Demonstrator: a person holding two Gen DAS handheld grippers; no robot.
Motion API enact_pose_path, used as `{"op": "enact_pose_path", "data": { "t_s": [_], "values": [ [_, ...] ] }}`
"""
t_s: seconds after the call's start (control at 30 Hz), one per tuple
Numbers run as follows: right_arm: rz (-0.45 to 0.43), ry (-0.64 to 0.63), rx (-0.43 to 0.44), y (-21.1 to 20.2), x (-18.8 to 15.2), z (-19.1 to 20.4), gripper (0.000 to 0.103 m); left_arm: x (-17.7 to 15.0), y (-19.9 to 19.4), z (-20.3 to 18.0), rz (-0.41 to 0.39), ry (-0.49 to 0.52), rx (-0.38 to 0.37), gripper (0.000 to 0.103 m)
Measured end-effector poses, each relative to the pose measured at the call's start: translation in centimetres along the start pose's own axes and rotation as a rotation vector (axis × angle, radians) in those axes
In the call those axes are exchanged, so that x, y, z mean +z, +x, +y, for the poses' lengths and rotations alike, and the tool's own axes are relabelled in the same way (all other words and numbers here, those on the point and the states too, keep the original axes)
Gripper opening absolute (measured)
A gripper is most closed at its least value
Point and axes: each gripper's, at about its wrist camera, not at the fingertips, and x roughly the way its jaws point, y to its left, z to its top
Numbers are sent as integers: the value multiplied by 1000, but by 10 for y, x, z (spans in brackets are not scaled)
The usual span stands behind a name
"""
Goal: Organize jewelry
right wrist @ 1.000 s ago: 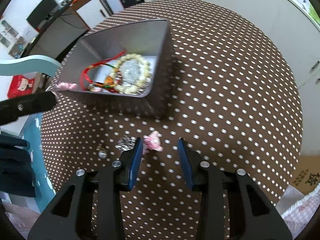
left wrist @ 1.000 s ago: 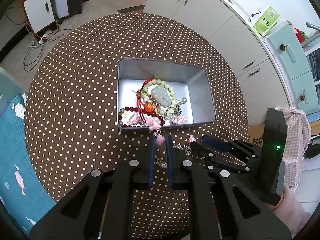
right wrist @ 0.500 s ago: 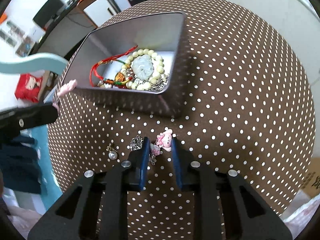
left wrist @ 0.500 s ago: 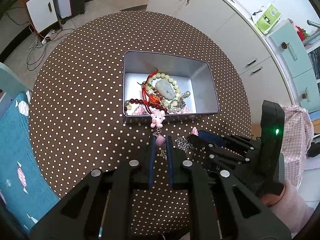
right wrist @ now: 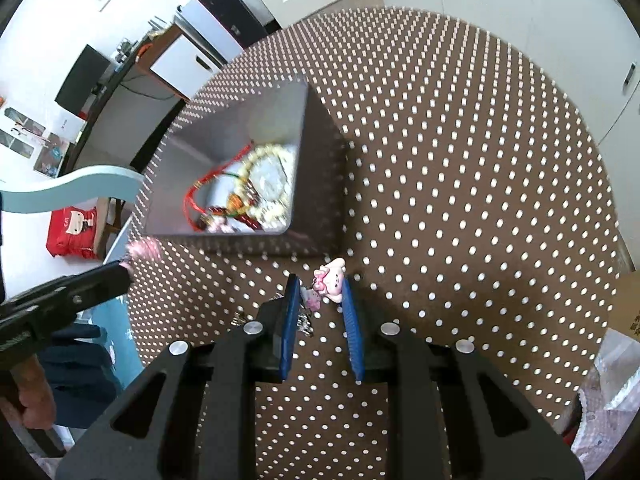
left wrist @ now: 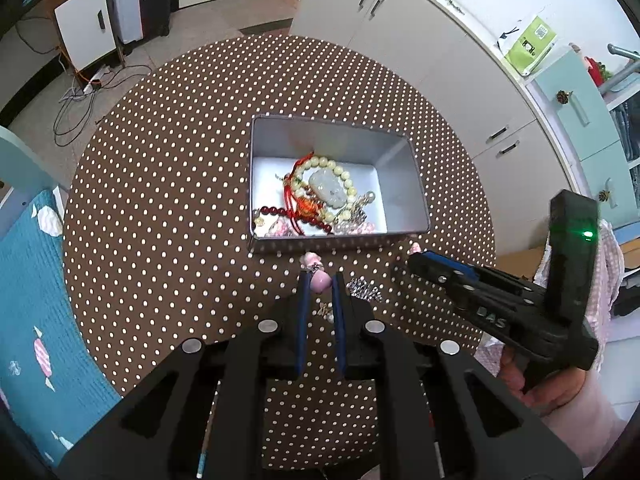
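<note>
Pink pig charm [right wrist: 332,278] between hand-held gripper [right wrist: 319,294] fingers.

One metal tin [left wrist: 416,184] on one dotted bench [left wrist: 160,200]; two tongs: left tongs [left wrist: 319,288], right tongs [right wrist: 318,292]; one pale bead bracelet [left wrist: 344,184]; one dark red bead bracelet [left wrist: 280,212]; two pink charms, one per tongs [left wrist: 319,280] [right wrist: 332,276]
</note>
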Motion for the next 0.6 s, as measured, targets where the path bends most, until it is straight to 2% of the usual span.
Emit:
{"op": "enact_pose_path", "data": {
  "t_s": [0.2, 0.4, 0.47, 0.57, 0.6],
  "values": [
    [-85, -31, 49, -36, 13, 22, 20, 13, -8, -5, -35, 13, -23, 11],
    [-149, -83, 85, -50, 34, 45, 23, 31, -20, -9, -84, 14, -25, 12],
    [-147, -89, 92, -48, 35, 50, 26, 35, -20, -8, -79, 4, -29, 33],
    [-137, -104, 61, -42, 33, 52, 37, 34, -19, -6, -76, -6, -28, 33],
    [-131, -99, 55, -39, 31, 50, 37, 34, -18, -5, -71, -11, -24, 33]
  ]
}}
